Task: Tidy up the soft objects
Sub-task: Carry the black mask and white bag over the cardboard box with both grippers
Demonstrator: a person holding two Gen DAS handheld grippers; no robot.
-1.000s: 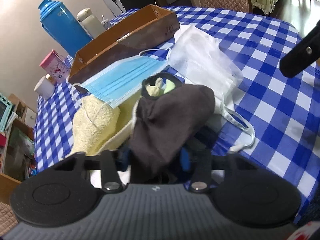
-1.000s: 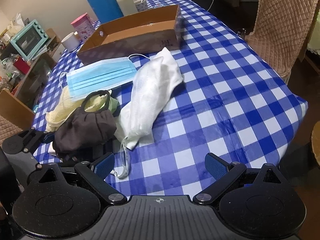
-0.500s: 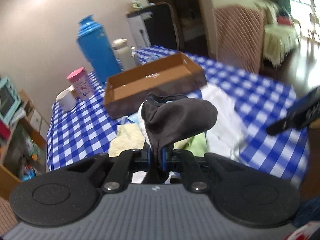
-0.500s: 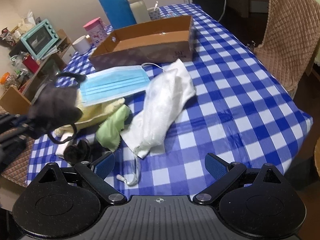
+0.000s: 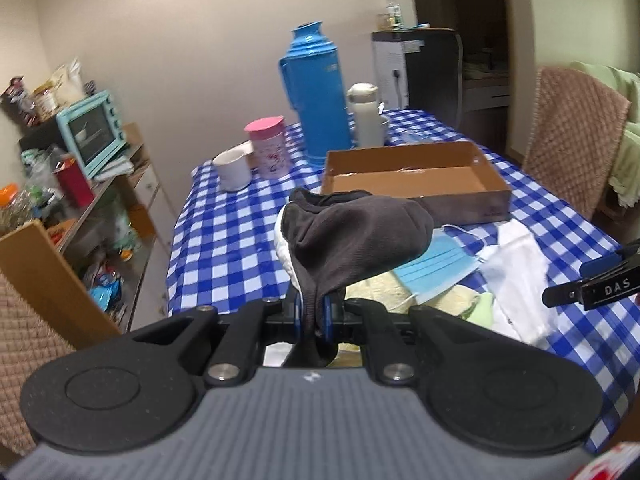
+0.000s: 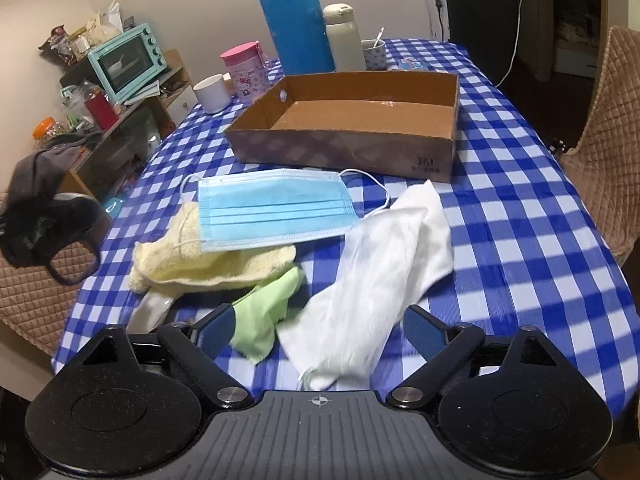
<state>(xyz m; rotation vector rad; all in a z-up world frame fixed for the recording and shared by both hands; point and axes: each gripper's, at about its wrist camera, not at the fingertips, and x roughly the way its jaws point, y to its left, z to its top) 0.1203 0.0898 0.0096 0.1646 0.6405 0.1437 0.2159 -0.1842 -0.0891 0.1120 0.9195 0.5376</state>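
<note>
My left gripper is shut on a dark grey mask and holds it in the air, left of the table; the mask also shows in the right wrist view. My right gripper is open and empty, low over a white cloth and a green cloth. A blue surgical mask lies on a yellow towel. An empty cardboard box stands behind them.
A blue thermos, white bottle, pink cup and white mugs stand at the table's far end. Quilted chairs stand at both sides. A shelf with a teal oven is on the left.
My left gripper has lifted the dark mask off the pile and carried it up and to the left. My right gripper has moved in closer over the white and green cloths.
</note>
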